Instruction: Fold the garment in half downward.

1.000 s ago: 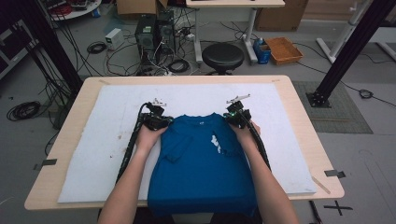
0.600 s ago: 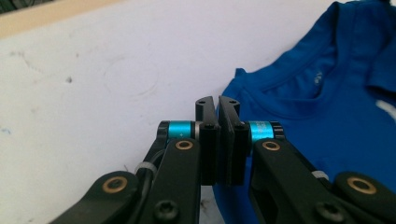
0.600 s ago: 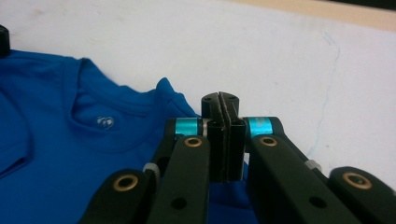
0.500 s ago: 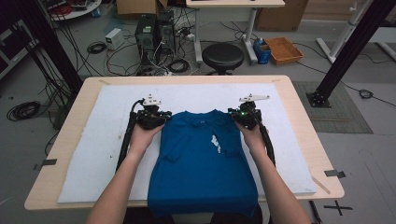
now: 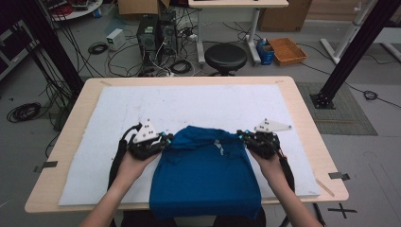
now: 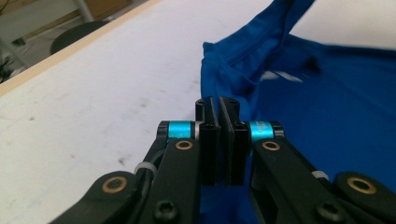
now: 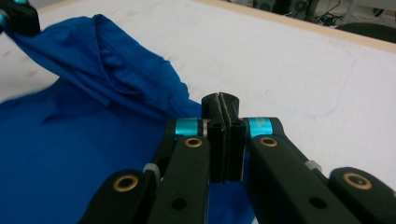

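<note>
Fabric-folding station, mid-fold. A light wooden table (image 5: 302, 118) carries a white mat (image 5: 198, 106), and on the mat's near half lies a blue T-shirt (image 5: 205, 177), its near edge hanging over the table's front edge towards the person. The far edge of the shirt is raised off the mat and drawn toward the person, so that a loose roll of cloth sits between the two tools; a small white mark (image 5: 218, 146) shows on the cloth near this roll.

The left gripper (image 5: 166, 140) holds the far left corner of the shirt, and the right gripper (image 5: 242, 137) the far right corner. In the left gripper view the jaws are pressed together with blue cloth running in beneath them; in the right gripper view the jaws likewise meet on the cloth's edge. Both therefore pinch the shirt rather than stand spread. A hand (image 5: 135, 165) backs the left tool and the other hand (image 5: 272, 165) the right.

Step in hand, as judged: folding the far portion of the shirt over the near portion. The next move calls for carrying both corners level and together toward the near edge, keeping the cloth taut between the tools so the fold line runs straight, then lowering them before the jaws part. Uneven travel would skew the fold.
</note>
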`<state>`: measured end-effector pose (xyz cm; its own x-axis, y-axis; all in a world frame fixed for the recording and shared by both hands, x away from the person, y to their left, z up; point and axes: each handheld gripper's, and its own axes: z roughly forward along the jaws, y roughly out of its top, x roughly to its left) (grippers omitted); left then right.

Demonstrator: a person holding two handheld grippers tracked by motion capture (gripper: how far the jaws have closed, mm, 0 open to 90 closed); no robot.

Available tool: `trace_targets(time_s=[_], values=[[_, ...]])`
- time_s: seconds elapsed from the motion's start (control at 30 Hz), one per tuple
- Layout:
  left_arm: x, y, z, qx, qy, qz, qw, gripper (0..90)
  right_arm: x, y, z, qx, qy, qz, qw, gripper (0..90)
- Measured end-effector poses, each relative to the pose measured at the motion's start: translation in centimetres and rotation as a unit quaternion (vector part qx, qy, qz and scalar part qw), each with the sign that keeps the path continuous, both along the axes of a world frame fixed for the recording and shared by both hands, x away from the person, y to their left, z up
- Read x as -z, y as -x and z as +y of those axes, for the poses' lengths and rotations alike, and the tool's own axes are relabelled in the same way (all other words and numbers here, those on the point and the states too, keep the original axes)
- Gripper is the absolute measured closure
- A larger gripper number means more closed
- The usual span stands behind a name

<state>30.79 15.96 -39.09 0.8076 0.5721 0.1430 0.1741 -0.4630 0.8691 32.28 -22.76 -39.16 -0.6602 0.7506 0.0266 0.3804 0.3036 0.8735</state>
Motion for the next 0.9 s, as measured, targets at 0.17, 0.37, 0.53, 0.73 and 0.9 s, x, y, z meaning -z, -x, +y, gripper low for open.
trace_targets(time_s=[0.17,0.37,0.53,0.73,0.9], values=[[1.7,3.7,1.0,0.057,-0.032,-0.003,0.9979,86.4,1.2,4.7,-1.4,-0.018,0.015,0.009,0.9997,90.0],[3.5,6.4,0.8,0.101,-0.071,0.007,0.9924,85.9,3.1,8.8,-2.0,-0.041,0.047,0.036,0.9974,90.0],[4.0,7.2,0.6,0.106,-0.089,0.001,0.9904,84.5,3.3,10.4,-1.7,-0.051,0.064,0.038,0.9959,89.9],[4.1,7.8,1.2,0.113,-0.082,0.004,0.9902,76.4,3.1,11.9,-1.7,-0.058,0.078,0.030,0.9948,83.5],[3.3,7.1,1.1,0.078,-0.056,0.008,0.9953,74.1,2.5,10.9,-2.1,-0.035,0.062,0.019,0.9973,76.2]])
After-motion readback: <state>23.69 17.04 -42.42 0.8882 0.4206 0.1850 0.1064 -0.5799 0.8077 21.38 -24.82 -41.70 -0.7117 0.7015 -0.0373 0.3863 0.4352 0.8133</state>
